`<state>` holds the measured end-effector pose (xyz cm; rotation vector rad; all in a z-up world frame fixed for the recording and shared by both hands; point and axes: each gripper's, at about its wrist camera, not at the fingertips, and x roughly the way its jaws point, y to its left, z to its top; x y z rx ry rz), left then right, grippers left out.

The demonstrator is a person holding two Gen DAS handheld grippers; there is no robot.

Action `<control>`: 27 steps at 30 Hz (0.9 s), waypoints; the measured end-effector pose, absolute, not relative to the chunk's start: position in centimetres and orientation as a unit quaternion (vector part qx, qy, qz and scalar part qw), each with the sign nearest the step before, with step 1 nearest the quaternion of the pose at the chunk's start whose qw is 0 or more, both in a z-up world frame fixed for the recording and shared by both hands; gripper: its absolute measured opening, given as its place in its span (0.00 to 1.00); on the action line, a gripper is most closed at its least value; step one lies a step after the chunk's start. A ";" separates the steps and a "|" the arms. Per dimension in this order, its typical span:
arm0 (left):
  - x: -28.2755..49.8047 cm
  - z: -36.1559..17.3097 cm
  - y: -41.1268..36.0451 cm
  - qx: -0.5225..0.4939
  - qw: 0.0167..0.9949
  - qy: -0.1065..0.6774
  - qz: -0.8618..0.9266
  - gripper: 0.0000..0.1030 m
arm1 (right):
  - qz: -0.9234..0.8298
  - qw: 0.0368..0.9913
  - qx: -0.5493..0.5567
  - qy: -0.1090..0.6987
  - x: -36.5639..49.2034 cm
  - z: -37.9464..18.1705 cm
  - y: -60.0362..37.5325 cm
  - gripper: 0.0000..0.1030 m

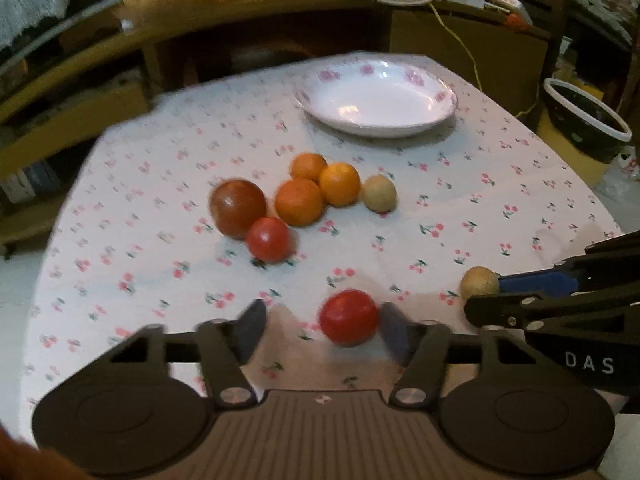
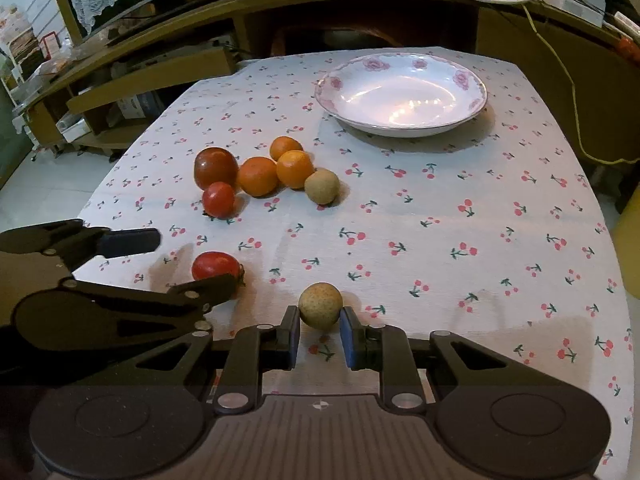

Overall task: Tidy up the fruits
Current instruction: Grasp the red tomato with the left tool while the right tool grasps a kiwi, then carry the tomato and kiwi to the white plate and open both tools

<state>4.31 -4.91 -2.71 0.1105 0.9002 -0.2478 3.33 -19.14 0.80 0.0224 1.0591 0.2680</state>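
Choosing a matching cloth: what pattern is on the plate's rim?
Pink roses on the white round plate; right wrist view shows it best.
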 end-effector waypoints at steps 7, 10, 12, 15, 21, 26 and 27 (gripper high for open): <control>4.3 -2.8 -5.2 0.052 0.888 0.442 -0.120 0.38 | 0.123 0.856 0.016 0.502 3.4 1.3 -19.9 0.22; 3.8 -2.8 -5.1 0.065 0.888 0.441 -0.115 0.38 | 0.118 0.860 0.015 0.497 3.4 1.8 -20.1 0.22; 3.5 -2.9 -4.9 0.070 0.891 0.434 -0.116 0.41 | 0.115 0.862 0.015 0.493 3.5 2.0 -20.4 0.22; 3.3 -2.8 -4.8 0.071 0.892 0.431 -0.117 0.45 | 0.115 0.863 0.018 0.492 3.5 2.2 -20.6 0.22; 2.6 -2.8 -4.6 0.075 0.892 0.430 -0.112 0.51 | 0.116 0.860 0.013 0.497 3.1 2.1 -20.4 0.23; 1.9 -2.5 -4.8 0.082 0.886 0.440 -0.119 0.40 | 0.115 0.859 0.014 0.498 3.1 2.1 -20.4 0.23; 1.9 -2.4 -4.9 0.083 0.884 0.443 -0.120 0.39 | 0.116 0.860 0.014 0.497 3.1 2.2 -20.4 0.23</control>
